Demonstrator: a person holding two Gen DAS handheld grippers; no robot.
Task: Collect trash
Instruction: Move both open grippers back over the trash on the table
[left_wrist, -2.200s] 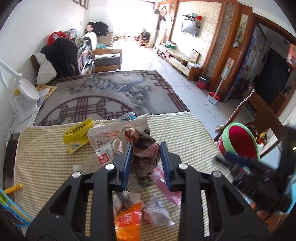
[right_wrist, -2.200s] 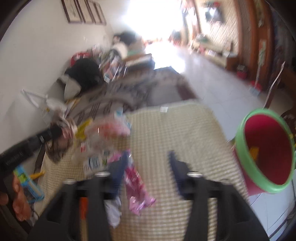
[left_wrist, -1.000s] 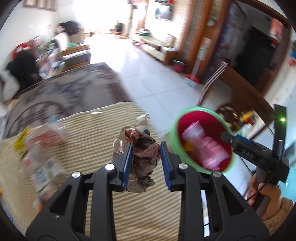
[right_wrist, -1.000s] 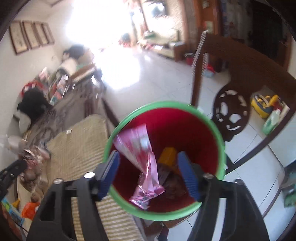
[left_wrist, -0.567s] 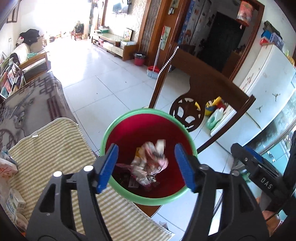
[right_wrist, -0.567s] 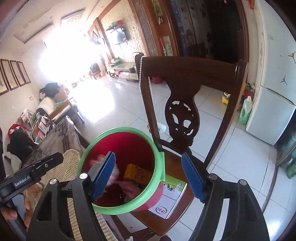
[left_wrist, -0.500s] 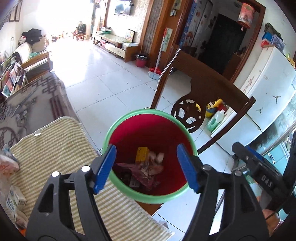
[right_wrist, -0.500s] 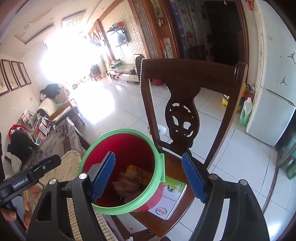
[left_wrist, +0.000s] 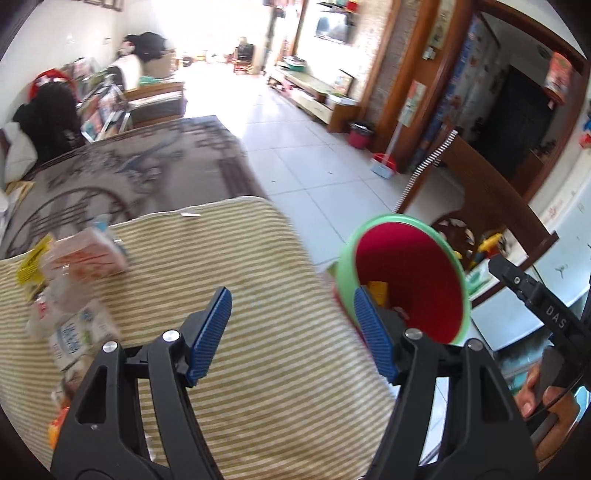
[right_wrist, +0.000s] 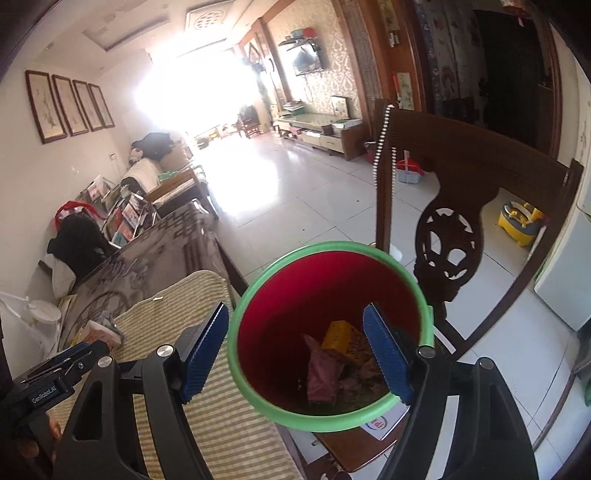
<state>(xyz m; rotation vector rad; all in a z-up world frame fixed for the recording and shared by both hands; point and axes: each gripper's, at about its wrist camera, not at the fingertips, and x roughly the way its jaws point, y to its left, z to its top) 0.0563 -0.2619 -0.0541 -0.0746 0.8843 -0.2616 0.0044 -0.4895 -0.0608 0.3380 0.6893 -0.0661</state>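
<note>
The left gripper (left_wrist: 291, 325) is now swinging back over the table, where a moment ago it was hanging above the bin, and the crumpled wad it was carrying is no longer between its jaws; the jaws have just been opening and are standing apart with nothing between them. The striped cloth (left_wrist: 236, 258) is lying across the table and filling most of the left view, running from six o'clock up toward twelve. The carved wooden chair (right_wrist: 454, 206) is standing at two o'clock of the right view, its seat carrying the red bin with the green rim (right_wrist: 255, 295). The right gripper (right_wrist: 295, 349) is hovering right over that bin, its jaws also spread wide and holding nothing, one blue pad on each side of the rim as seen from above. In the left view the same bin (left_wrist: 347, 258) is sitting at three o'clock, just past the cloth's edge. Inside it a pink wrapper (right_wrist: 321, 373) and a yellow packet (right_wrist: 338, 339) are lying among other scraps at the bottom. Blurred cartons and wrappers (left_wrist: 85, 258) are still waiting on the cloth at nine o'clock of the left view
</note>
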